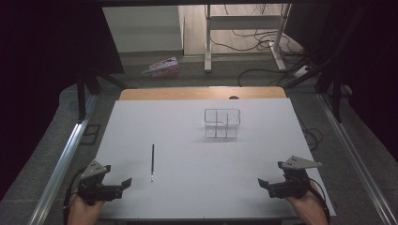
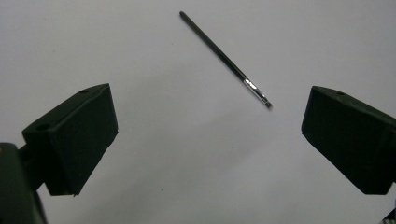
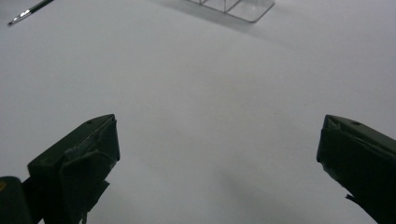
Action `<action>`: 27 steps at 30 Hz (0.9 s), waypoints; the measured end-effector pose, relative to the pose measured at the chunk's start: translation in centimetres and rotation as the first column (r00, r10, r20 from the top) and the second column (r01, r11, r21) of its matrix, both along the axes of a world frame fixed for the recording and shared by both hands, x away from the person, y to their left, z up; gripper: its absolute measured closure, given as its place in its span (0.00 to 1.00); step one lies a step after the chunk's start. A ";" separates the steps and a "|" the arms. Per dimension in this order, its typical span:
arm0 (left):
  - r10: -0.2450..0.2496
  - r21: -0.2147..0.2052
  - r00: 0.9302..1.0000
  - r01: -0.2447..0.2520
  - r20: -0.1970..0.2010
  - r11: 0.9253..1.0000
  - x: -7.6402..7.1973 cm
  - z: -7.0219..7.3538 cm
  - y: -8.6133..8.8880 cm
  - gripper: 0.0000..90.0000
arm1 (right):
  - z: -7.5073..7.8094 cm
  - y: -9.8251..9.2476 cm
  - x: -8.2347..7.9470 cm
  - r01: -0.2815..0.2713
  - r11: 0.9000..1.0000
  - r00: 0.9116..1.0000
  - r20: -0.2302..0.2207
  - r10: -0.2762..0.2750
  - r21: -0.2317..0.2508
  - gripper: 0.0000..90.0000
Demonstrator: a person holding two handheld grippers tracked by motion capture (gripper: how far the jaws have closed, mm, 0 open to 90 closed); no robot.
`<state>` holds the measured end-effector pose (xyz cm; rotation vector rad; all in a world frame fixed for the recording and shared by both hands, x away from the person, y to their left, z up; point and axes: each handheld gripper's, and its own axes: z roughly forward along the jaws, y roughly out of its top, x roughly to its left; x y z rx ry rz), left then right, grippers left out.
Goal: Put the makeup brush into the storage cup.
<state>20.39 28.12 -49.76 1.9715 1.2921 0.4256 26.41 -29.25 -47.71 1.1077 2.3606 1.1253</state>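
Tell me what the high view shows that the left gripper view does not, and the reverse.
High view alone: the clear divided organizer far on the white table, the right gripper, both hands, and the floor beyond with cables and a pink box. Left gripper view alone: the silver band near the thin black brush's tip. Both share the brush lying flat and the left gripper, open, holding nothing.

Black pen (image 1: 152, 162), white table (image 1: 187, 187)
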 end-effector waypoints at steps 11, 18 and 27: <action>0.002 -0.003 1.000 -0.002 0.015 1.000 0.1 0.0 0.4 0.02 | 0.3 -0.2 0.1 0.006 0.999 0.999 0.045 -0.004 -0.049 0.00; -0.026 -0.006 0.999 0.026 0.021 1.000 0.3 0.1 0.3 0.03 | 0.2 0.0 0.2 0.016 0.999 1.000 0.025 -0.015 -0.047 0.00; -0.015 -0.023 1.000 0.015 0.007 1.000 0.4 0.2 0.4 0.01 | 0.2 0.2 0.2 0.009 0.999 1.000 -0.012 -0.010 -0.041 0.01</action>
